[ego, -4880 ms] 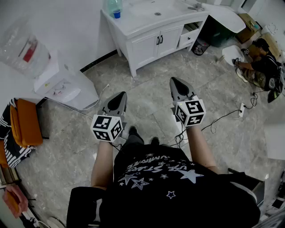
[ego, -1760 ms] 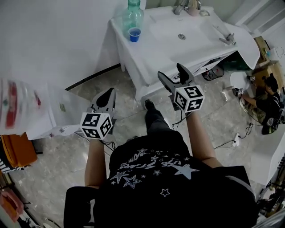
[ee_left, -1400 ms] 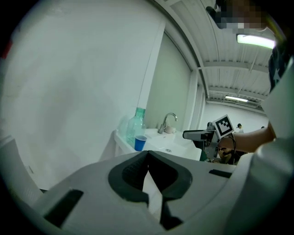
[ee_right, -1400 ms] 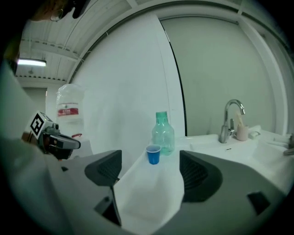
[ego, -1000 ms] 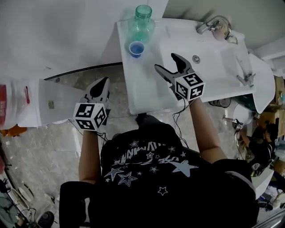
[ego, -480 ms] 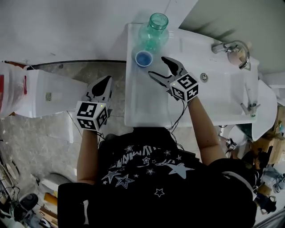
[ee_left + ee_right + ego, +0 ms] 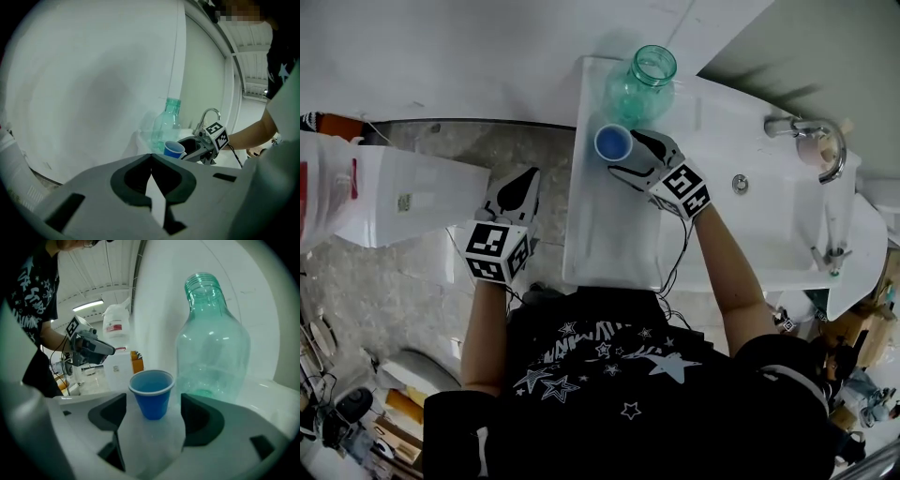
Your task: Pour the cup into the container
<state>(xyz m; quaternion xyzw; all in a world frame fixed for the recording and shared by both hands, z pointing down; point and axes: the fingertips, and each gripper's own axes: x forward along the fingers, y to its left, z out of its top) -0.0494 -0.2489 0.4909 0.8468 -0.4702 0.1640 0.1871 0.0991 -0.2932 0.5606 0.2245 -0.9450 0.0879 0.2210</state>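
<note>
A small blue cup (image 7: 613,142) stands upright on the white vanity counter (image 7: 605,234), just in front of a clear green glass bottle (image 7: 642,82) with an open mouth. My right gripper (image 7: 628,157) is open, its jaw tips on either side of the cup without touching it. From the right gripper view the cup (image 7: 152,392) sits between and slightly ahead of the open right gripper (image 7: 153,416), with the bottle (image 7: 213,343) behind it to the right. My left gripper (image 7: 523,183) hangs shut and empty off the counter's left side. From there the cup (image 7: 174,150) and bottle (image 7: 167,126) show ahead.
A sink basin with a drain (image 7: 740,183) and a chrome faucet (image 7: 811,141) lies to the right of the cup. The wall rises directly behind the bottle. A white cabinet (image 7: 403,192) stands on the floor at the left.
The person has walked up to the vanity. My right gripper has reached forward, and its open jaws now flank the blue cup. My left gripper stayed low at the left, still shut.
</note>
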